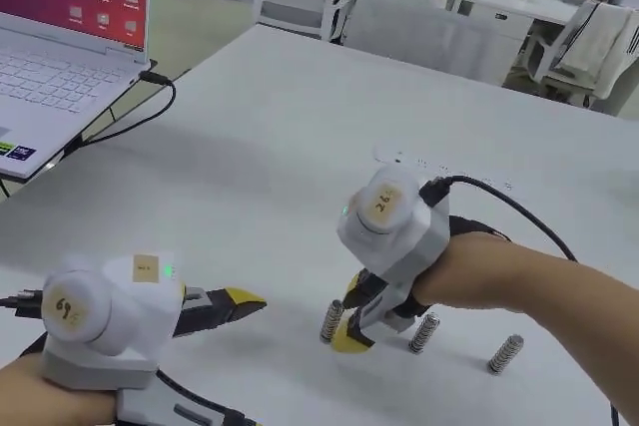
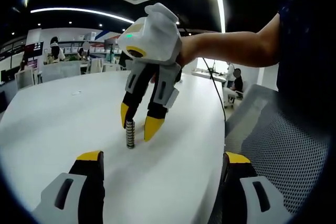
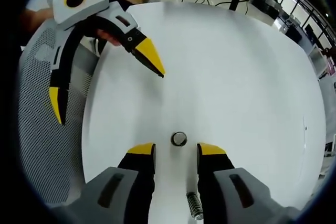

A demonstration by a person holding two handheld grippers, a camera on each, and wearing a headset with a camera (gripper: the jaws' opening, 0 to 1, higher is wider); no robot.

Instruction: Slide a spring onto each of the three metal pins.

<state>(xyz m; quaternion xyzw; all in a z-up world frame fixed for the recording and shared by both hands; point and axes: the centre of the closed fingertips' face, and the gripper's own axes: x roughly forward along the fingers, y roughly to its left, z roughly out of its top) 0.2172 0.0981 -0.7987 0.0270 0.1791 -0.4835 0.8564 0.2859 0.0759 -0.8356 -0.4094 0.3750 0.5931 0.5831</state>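
Right gripper view | right gripper (image 3: 177, 148) spread, tips at upright spring (image 3: 179, 139) | left gripper (image 2: 163, 157) spread wide

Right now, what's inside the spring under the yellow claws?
Looking straight down in the right gripper view, the spring shows a round grey metal face in its middle, probably a pin's top. The coils cover everything lower, so the rest of the pin cannot be seen.

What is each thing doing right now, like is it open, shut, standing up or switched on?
Left claw, open wide, holding nothing.
Right claw, open, pointing down at the first spring.
First spring, standing upright by the right claw's tips.
Second spring, standing upright, untouched.
Third spring, standing upright, untouched.
Laptop, open, screen lit.
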